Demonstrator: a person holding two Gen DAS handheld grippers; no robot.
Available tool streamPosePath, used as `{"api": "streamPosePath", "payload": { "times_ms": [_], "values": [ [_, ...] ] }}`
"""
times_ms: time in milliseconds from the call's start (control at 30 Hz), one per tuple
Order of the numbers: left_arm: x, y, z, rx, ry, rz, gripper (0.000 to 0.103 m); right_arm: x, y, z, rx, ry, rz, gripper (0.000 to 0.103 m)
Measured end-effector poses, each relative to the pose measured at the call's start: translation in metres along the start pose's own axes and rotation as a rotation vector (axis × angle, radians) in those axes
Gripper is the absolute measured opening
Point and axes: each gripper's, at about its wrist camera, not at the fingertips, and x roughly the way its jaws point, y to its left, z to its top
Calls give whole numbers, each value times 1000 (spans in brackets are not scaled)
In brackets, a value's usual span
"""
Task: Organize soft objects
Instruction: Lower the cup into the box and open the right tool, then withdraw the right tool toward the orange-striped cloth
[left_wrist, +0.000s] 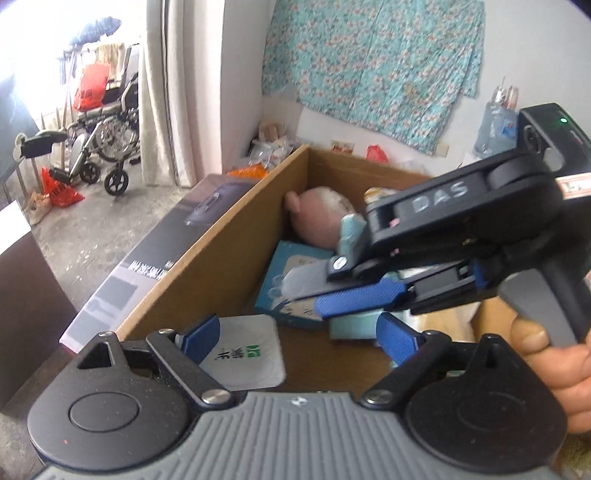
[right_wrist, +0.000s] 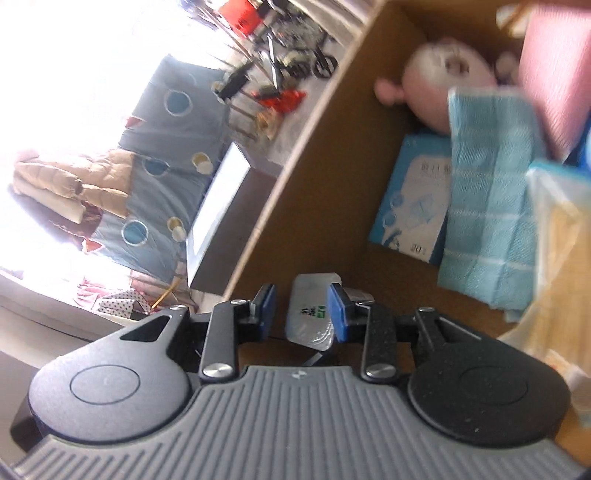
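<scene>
Two gripper (left_wrist: 299, 341) (right_wrist: 302, 314) sets above cardboard box (left_wrist: 221, 236)

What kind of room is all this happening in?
Probably a lived-in home, maybe a bedroom or storage corner: a floral sheet hangs on the wall, a wheelchair stands by the curtain, and a cardboard box holds a pink plush toy.

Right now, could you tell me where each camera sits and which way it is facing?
Left wrist: on the left gripper, angled down into the cardboard box; shows its wide-open jaws, the right gripper and a hand.
Right wrist: on the right gripper, rolled view into the box; shows only its own partly open fingers.
Shared: pink plush toy, blue packet, white pouch, wheelchair.
</scene>
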Motion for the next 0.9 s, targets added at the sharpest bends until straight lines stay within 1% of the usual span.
{"api": "streamPosePath", "payload": {
  "times_ms": [100, 167, 200, 233, 267, 300, 367, 467, 567, 633, 767, 833, 900],
  "values": [
    [-20, -13, -3, 26, -53, -30, 94, -42, 6, -9, -45, -73, 11, 35],
    [-35, -26, -5, 52, -96, -55, 95, -72, 8, -19, -67, -134, 26, 45],
    [-43, -33, -7, 65, -119, -72, 96, -87, 7, -25, -78, -171, 30, 47],
    [-51, -41, -9, 75, -140, -92, 97, -103, 6, -33, -85, -207, 30, 51],
    [-56, -48, -12, 81, -158, -115, 100, -118, 5, -42, -91, -239, 28, 54],
    [-61, -55, -14, 87, -175, -138, 101, -135, 1, -52, -92, -275, 23, 55],
    [-69, -72, -19, 105, -193, -182, 101, -165, -8, -72, -82, -347, 5, 58],
    [-75, -101, -27, 141, -198, -258, 101, -210, -25, -104, -52, -458, -35, 62],
    [-76, -135, -38, 192, -192, -342, 101, -251, -46, -141, -15, -575, -101, 67],
    [-74, -158, -47, 224, -189, -402, 101, -274, -59, -164, 15, -645, -159, 67],
    [-59, -207, -69, 294, -155, -511, 101, -308, -85, -211, 58, -769, -318, 68],
    [-51, -232, -80, 340, -142, -550, 101, -320, -97, -228, 77, -813, -396, 68],
    [-43, -255, -91, 383, -135, -568, 101, -333, -112, -238, 105, -848, -461, 68]
  ]
}}
